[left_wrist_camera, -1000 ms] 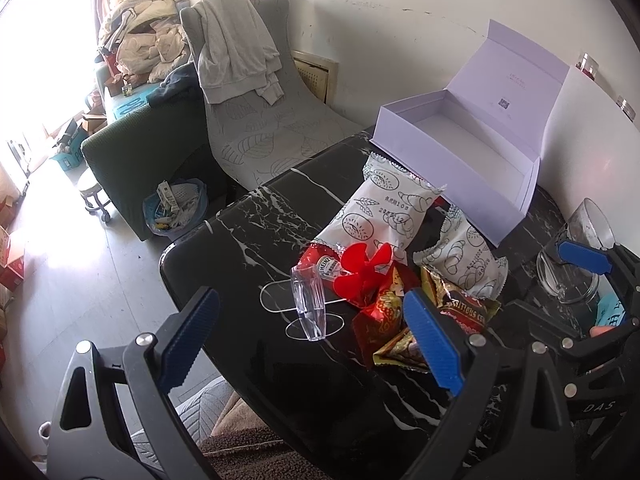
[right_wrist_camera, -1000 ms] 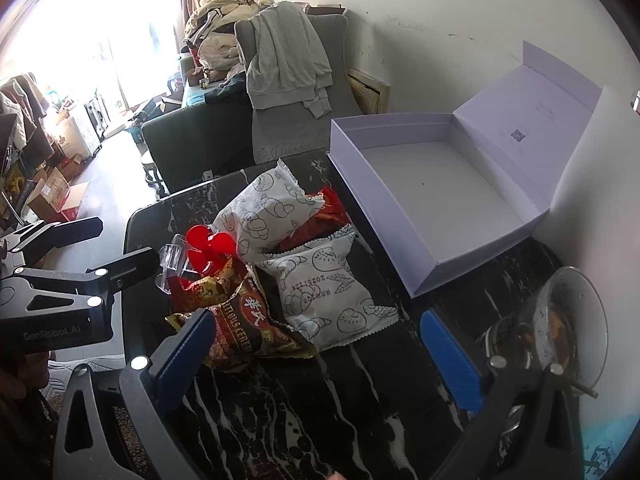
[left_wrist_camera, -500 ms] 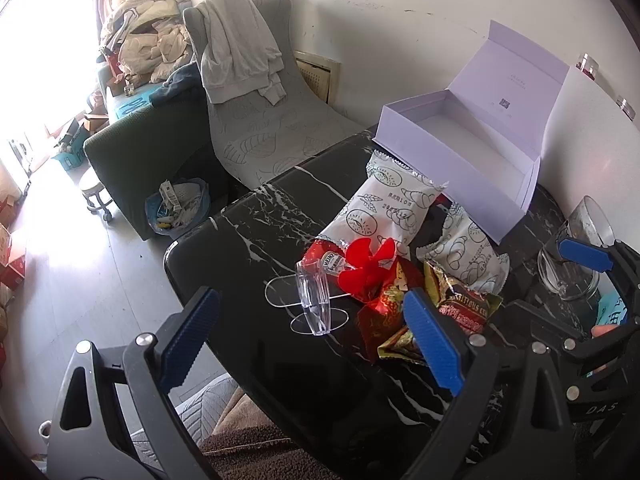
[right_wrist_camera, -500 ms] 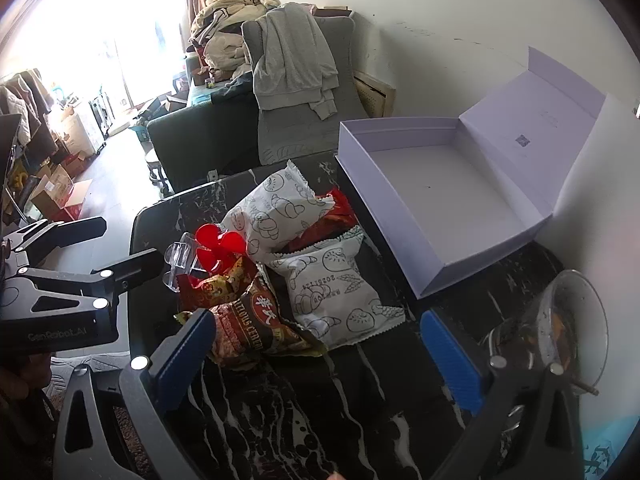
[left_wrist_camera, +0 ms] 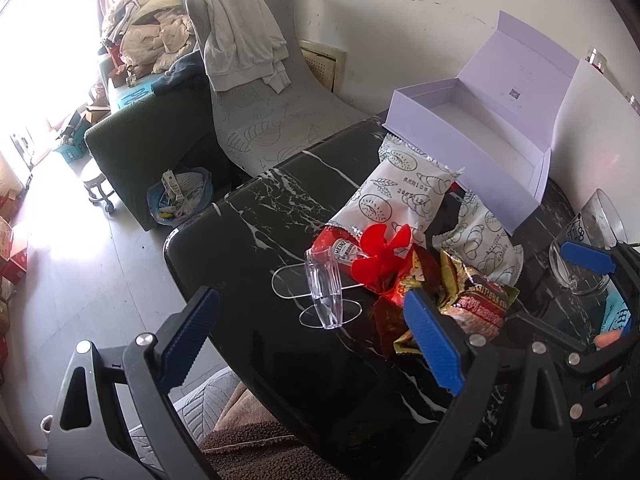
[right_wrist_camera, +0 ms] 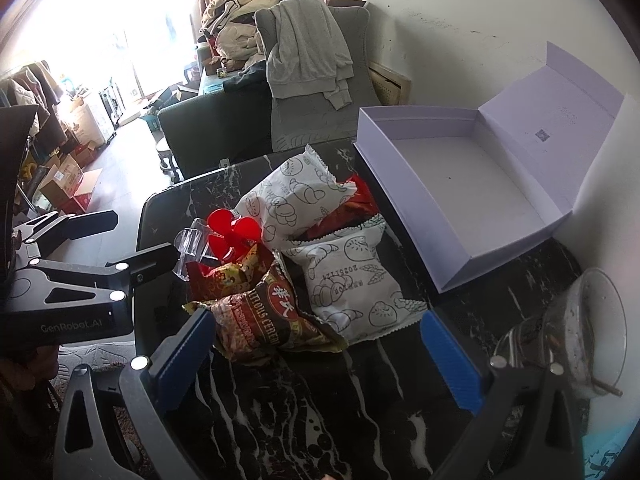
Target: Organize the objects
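Observation:
A pile of snacks lies on the black marble table point(left_wrist_camera: 256, 216): two white printed bags point(left_wrist_camera: 396, 196) point(right_wrist_camera: 352, 280), a brown and gold bag point(right_wrist_camera: 256, 320), red packets, a red plastic fan point(left_wrist_camera: 380, 256) and a clear acrylic stand point(left_wrist_camera: 324, 292). An open lilac box point(right_wrist_camera: 452, 184) stands empty behind them by the wall. My left gripper point(left_wrist_camera: 312, 340) is open and empty, above the table's near edge, just short of the stand. My right gripper point(right_wrist_camera: 316, 356) is open and empty, just in front of the brown bag.
A glass jug point(right_wrist_camera: 580, 332) stands at the table's right end beside the right gripper. A grey chair with a hoodie point(left_wrist_camera: 248, 40) and a dark sofa point(left_wrist_camera: 152, 136) stand beyond the table. A bin point(left_wrist_camera: 180, 196) sits on the floor.
Both grippers have drifted slightly, so the pile and the box sit a little further right in both views. Both stay open and empty.

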{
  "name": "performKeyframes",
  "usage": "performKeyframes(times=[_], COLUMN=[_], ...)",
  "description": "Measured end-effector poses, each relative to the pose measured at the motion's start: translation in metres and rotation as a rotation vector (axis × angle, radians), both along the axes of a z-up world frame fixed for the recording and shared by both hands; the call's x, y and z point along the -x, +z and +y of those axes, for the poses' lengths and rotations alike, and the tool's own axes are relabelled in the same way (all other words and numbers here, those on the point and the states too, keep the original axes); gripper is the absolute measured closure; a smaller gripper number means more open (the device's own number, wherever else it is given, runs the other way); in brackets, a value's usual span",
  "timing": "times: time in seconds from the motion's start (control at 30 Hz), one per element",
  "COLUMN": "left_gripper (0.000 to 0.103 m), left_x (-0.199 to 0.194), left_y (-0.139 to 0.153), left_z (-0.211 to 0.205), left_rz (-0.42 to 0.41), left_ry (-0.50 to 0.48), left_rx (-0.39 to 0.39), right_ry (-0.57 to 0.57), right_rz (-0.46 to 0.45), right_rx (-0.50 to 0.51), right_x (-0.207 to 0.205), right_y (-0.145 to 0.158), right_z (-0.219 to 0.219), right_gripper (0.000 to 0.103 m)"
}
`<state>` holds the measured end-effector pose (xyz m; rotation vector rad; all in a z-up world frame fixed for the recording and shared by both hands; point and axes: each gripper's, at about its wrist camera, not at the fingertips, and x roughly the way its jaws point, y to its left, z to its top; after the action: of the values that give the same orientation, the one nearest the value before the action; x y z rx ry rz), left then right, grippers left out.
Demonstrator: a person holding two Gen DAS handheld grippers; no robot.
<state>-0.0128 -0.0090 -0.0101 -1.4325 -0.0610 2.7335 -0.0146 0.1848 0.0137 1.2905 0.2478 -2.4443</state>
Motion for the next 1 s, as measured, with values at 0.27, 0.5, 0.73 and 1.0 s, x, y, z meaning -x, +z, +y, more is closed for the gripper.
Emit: performKeyframes(times=[0.27,0.5,0.73,1.0], left_gripper=[0.009,0.01,0.025,0.04], left_x=[0.005,0.009,0.015,0.017], left_y=[-0.011,-0.019,-0.027,-0.031], left_z=[-0.001,-0.003,-0.002,0.001], left_rz=[-0.025,-0.04,-0.051,-0.03], left_ry=[0.0,-0.002,-0.014,-0.049], left_rx=[0.005,0.001,-0.009,-0.007], right_ry=[0.04,0.07,0.1,0.129], right_rz=[-0.024,-0.052,-0.06,-0.065], right_rx=[0.003,0.005,0.002,-0.013], right_x=[0.001,0.004,0.004,0.002], right_y=[-0.011,-0.022,-0.032,-0.04], right_z=[-0.008,-0.014,-0.02,-0.027], right_gripper=[0.0,0.0,0.0,0.0])
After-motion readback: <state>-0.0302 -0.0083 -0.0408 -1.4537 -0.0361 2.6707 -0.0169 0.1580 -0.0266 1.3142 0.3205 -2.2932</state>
